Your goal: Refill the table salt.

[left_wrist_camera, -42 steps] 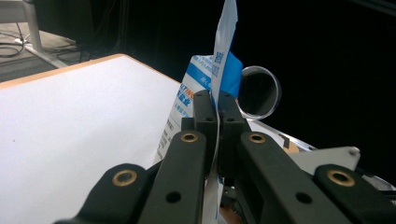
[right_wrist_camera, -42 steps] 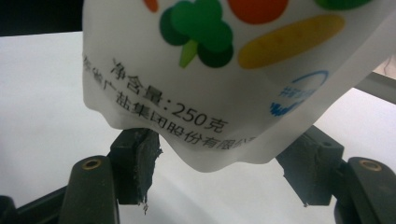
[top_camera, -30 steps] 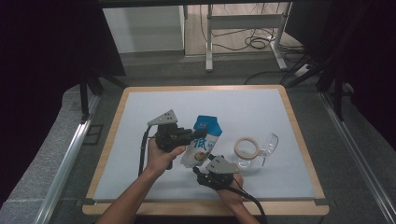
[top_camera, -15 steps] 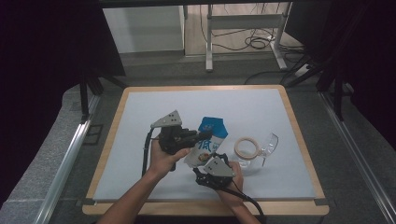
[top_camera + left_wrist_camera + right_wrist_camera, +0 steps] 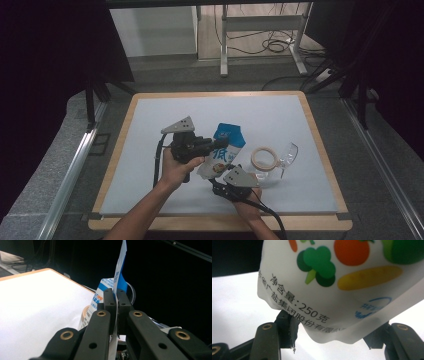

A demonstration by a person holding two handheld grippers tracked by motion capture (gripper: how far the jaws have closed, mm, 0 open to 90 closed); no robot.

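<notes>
Overhead, left gripper (image 5: 219,145) jaws pinch the pouch (image 5: 226,150); right gripper (image 5: 223,172) underneath.

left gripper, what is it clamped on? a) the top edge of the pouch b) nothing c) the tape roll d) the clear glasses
a: in the left gripper view the left gripper has its jaws shut on the thin upper edge of the pouch, while the tape roll and the glasses lie apart on the table.
</notes>
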